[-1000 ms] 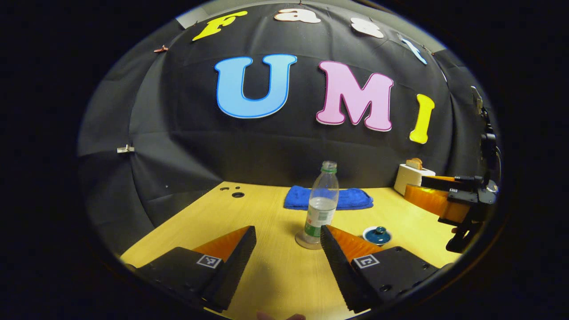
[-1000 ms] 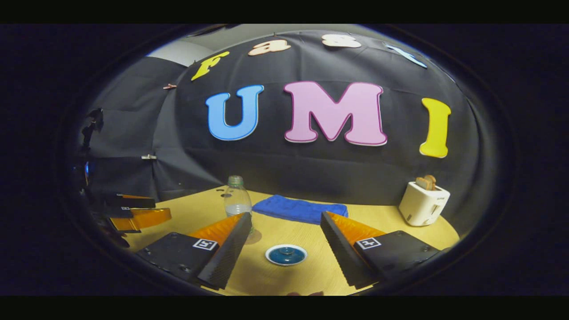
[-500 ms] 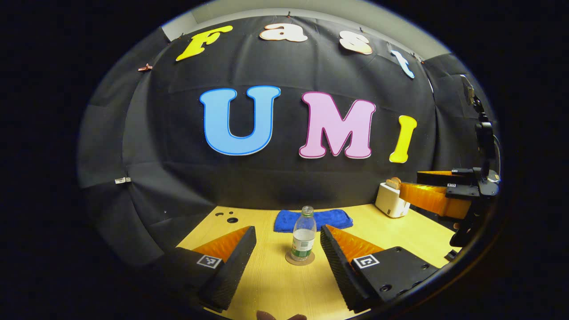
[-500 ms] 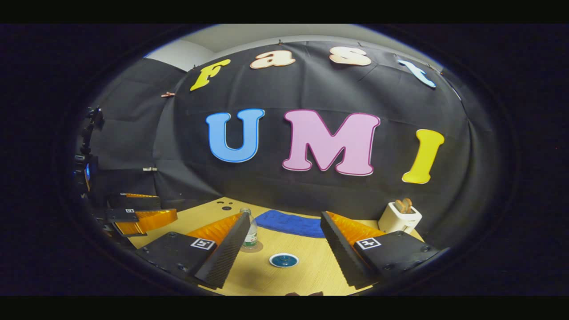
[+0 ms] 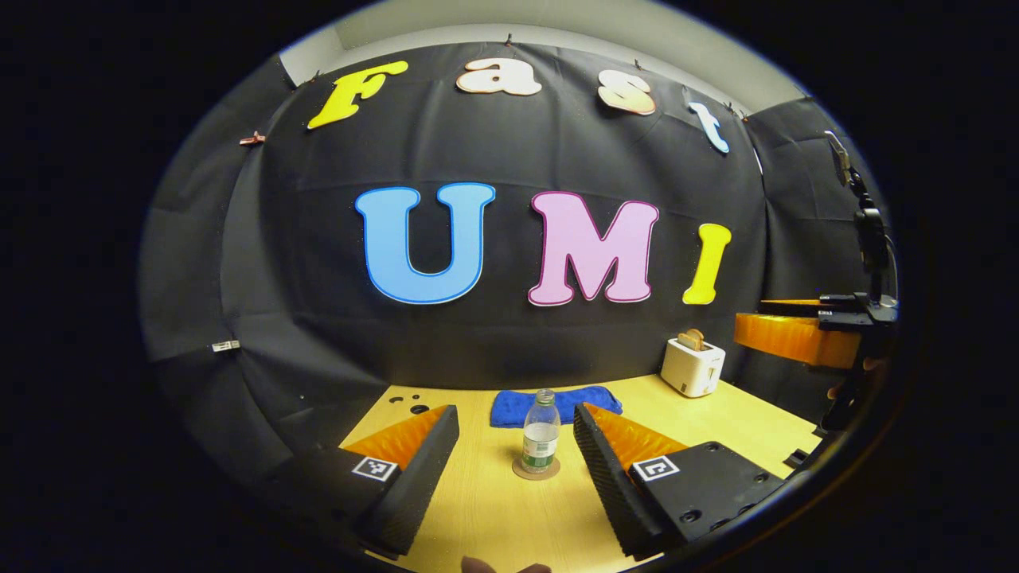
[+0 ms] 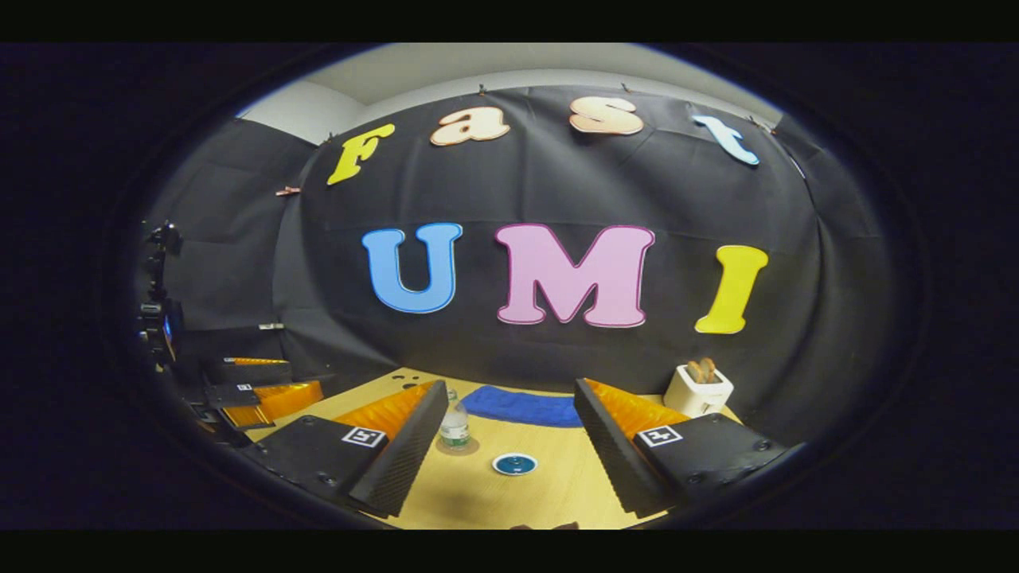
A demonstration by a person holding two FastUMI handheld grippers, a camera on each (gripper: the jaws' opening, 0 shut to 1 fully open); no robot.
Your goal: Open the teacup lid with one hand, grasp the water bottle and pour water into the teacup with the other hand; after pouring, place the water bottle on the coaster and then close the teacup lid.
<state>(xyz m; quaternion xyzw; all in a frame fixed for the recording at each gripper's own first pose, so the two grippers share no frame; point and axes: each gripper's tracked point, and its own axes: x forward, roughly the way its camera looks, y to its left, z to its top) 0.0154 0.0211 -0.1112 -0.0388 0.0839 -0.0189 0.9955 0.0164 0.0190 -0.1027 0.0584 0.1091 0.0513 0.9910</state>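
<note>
Surface: wooden surface (image 5: 493, 517) low in both views, with a blue towel (image 5: 557, 402) and toaster (image 5: 691, 368) at its back.
Bottle: water bottle (image 5: 540, 434) upright on its coaster (image 5: 535, 469), lower centre, so we judge pouring done.
Teacup: lid (image 6: 514, 463) sits on it, lower centre (looks closed).
Left tongs (image 5: 516, 454): wide open, empty.
Right tongs (image 6: 509, 442): wide open, empty, well clear of the cup.

Black cloth wall (image 5: 509, 334) behind a pale wooden table (image 5: 509, 517) — plain light ceiling (image 6: 478, 68) above, dim booth lighting.
</note>
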